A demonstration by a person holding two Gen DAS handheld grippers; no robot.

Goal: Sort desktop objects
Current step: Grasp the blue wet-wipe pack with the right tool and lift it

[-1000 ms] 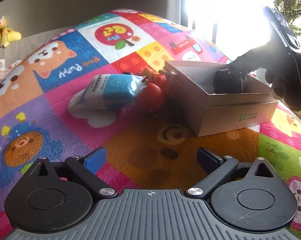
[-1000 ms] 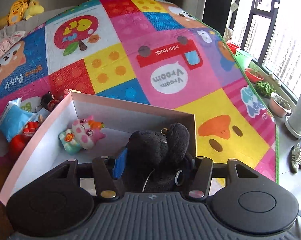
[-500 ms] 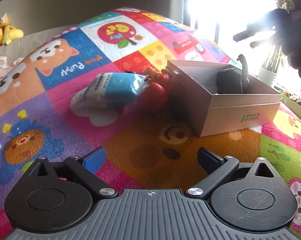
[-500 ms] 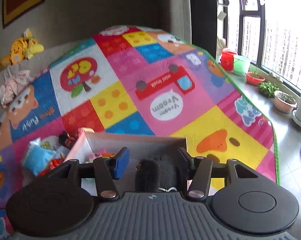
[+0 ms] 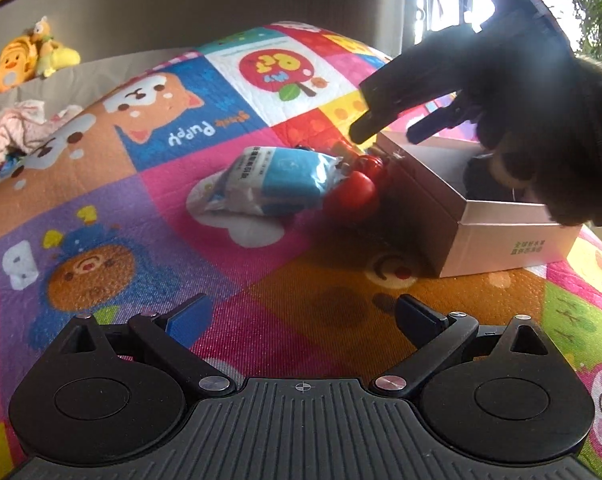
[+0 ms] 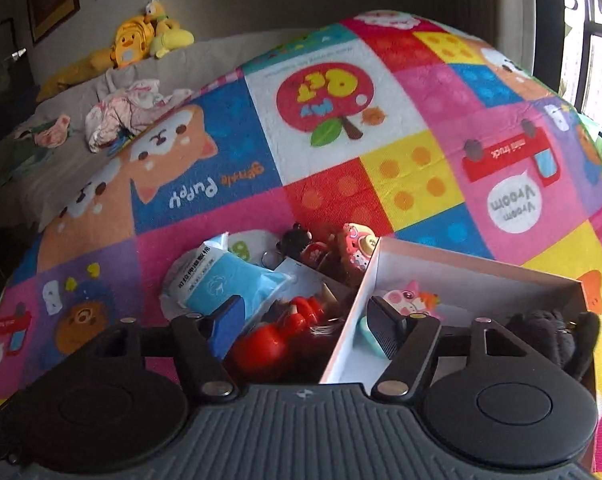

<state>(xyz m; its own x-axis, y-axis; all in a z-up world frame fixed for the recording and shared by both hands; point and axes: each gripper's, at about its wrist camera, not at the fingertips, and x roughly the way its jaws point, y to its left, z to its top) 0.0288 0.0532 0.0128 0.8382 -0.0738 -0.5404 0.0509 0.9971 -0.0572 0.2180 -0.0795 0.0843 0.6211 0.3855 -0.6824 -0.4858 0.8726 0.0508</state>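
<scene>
An open pink cardboard box sits on the colourful play mat. Inside it lie a black plush toy and a pink pig figure. Left of the box is a pile: a blue-and-white tissue pack, a red toy, a black bear keychain and a pink toy. My right gripper is open and empty, above the box's left wall and the red toy; it shows in the left wrist view. My left gripper is open and empty over the mat.
The mat covers the floor. A grey sofa at the back holds yellow plush toys and crumpled pink cloth. A window is at the right.
My right gripper let go of the black plush toy in the box, rose, opened and swung left over the pile. My left gripper has barely moved.
</scene>
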